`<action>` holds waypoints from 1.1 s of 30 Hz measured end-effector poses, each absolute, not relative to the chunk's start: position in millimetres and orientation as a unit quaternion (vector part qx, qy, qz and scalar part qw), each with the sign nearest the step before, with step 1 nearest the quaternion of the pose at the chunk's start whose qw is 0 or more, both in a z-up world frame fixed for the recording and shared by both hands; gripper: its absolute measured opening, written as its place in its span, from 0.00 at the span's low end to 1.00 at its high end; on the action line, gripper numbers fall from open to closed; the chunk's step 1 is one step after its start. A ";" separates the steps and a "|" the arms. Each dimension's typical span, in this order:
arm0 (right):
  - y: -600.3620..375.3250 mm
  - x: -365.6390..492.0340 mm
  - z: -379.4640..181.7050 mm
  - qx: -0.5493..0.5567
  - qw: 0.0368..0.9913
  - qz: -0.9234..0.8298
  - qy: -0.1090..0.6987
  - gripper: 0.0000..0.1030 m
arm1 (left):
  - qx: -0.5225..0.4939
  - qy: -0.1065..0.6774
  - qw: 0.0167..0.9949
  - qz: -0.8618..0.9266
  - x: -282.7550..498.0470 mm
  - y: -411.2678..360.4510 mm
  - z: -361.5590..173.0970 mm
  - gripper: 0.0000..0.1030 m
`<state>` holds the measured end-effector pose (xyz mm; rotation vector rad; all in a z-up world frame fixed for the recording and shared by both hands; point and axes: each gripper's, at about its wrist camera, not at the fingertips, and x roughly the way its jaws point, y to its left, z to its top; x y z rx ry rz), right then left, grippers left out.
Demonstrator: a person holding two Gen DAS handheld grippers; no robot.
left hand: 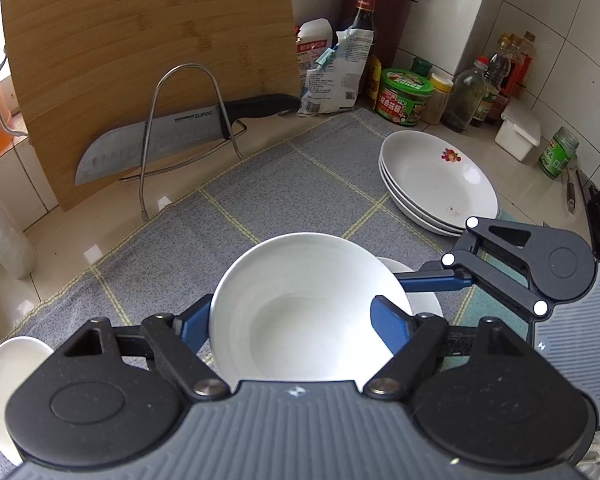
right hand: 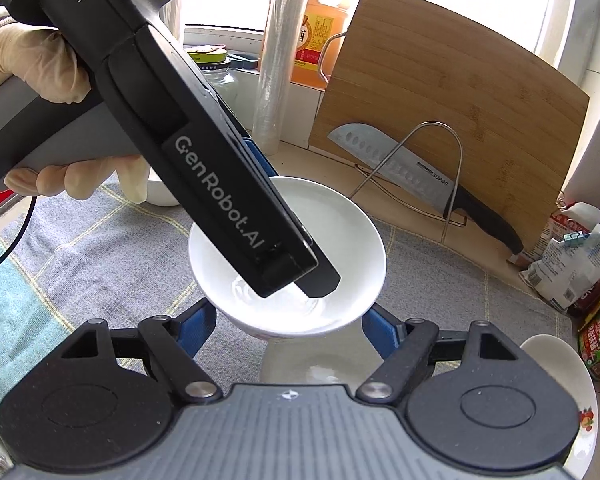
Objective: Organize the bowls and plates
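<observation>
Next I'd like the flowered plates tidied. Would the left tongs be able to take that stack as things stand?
Probably not yet: the left tongs are closed on a white bowl, so they are full. Otherwise the way across the cloth to the plate stack looks open.

Plate stack [left hand: 440,184] right of bowl [left hand: 304,304]; knife [left hand: 148,140] before cutting board [left hand: 140,40]

Both tongs, left tongs [left hand: 298,326] and right tongs [right hand: 290,328], have blue fingers, black linkages with silver screws, and ribbed grey bodies. The left one reads "GenRobot.AI" in white. A pale glove [right hand: 32,64] covers the hand.
</observation>
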<state>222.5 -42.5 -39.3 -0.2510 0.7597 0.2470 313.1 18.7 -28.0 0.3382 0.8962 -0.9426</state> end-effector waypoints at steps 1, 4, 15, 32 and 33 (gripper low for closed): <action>-45.9 220.1 -38.2 -0.121 0.914 0.115 0.369 0.81 | 0.159 0.413 0.781 -0.440 311.5 13.7 -27.6 0.79; -54.1 214.0 -36.9 -0.119 0.915 0.104 0.371 0.81 | 0.163 0.410 0.777 -0.449 307.2 1.9 -27.9 0.79; -85.7 196.5 -37.7 -0.094 0.914 0.074 0.387 0.81 | 0.179 0.413 0.754 -0.479 297.7 -35.9 -35.7 0.79; -93.1 198.1 -50.0 -0.057 0.902 0.083 0.421 0.81 | 0.182 0.440 0.739 -0.476 299.1 -41.6 -54.1 0.79; -93.2 198.7 -50.6 -0.056 0.901 0.083 0.422 0.81 | 0.181 0.440 0.739 -0.477 299.2 -41.5 -54.9 0.79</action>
